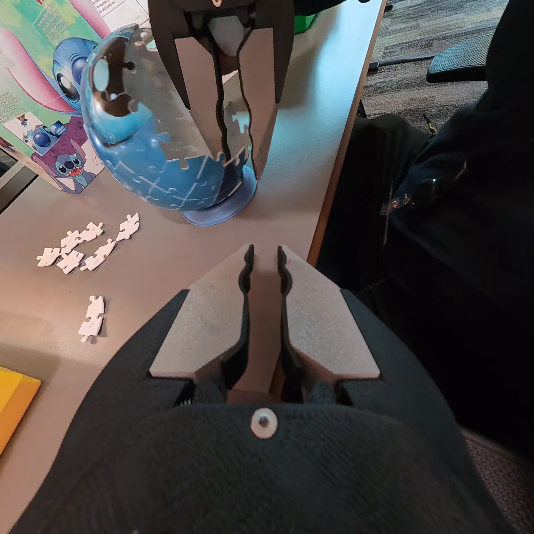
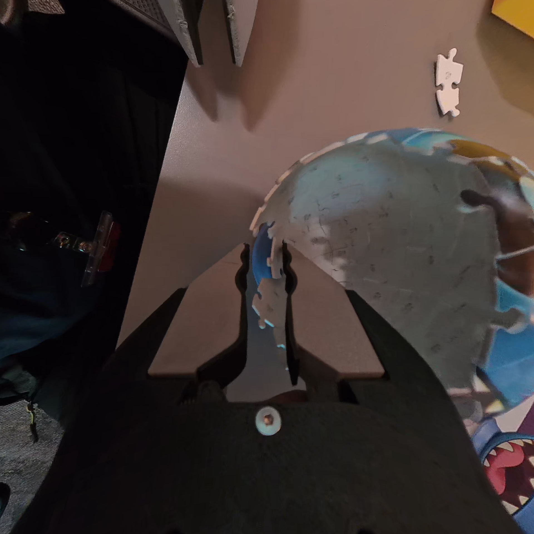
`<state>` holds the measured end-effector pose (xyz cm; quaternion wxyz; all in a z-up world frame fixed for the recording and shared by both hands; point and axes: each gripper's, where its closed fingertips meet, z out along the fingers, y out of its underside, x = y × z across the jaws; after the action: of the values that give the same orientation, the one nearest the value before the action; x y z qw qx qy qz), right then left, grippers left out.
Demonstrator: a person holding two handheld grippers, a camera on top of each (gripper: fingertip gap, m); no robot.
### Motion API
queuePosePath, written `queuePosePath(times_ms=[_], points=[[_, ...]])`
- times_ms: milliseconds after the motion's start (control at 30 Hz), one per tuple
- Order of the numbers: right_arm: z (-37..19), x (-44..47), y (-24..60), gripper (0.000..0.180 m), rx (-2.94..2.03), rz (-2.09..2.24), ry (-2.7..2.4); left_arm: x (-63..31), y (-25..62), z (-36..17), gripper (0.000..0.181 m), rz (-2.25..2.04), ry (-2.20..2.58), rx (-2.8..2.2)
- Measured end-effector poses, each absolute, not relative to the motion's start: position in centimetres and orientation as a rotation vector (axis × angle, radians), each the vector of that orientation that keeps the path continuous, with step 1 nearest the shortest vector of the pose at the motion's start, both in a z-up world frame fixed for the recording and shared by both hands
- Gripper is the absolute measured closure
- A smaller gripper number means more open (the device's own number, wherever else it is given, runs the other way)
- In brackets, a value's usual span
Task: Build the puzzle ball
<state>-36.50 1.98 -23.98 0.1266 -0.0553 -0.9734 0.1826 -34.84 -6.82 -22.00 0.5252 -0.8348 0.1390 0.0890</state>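
On the grey tabletop (image 1: 179,289), near its front edge, the puzzle ball (image 1: 161,161) is seen half built, a blue shell open at the top and resting tilted on a blue ring stand (image 1: 219,211). The right tool (image 2: 263,245) is closed on the jagged rim of the shell, where a piece at the edge of the opening is pinched between its jaws; whether this piece is already locked in or is only being pressed home cannot be told. The left tool (image 1: 265,247) is held low over the tabletop, well apart from the ball, with a narrow gap between its jaws and nothing inside.

Some risks can be judged from this. The ball is only supported by the ring and is leaning, so a sideways push on the rim could roll it off the stand or towards the table edge. A strong squeeze could also bend the thin shell and open the joints already made, because the ball is not steadied by the left tool.

The right tool is reaching down to the rim from above. The left tool is pointed forward and slightly downward. Loose white pieces (image 1: 86,248) are lying to the left, beside the printed box (image 1: 43,95).
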Motion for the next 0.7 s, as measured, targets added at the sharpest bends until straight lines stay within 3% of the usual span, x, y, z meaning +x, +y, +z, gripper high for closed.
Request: queuePosePath(times_ms=[700], points=[[-23.8,-35.4,1.8,0.141,-0.274,0.508,-2.768,-34.5,-6.9,-22.1,0.167,0.206,0.343,-2.003]])
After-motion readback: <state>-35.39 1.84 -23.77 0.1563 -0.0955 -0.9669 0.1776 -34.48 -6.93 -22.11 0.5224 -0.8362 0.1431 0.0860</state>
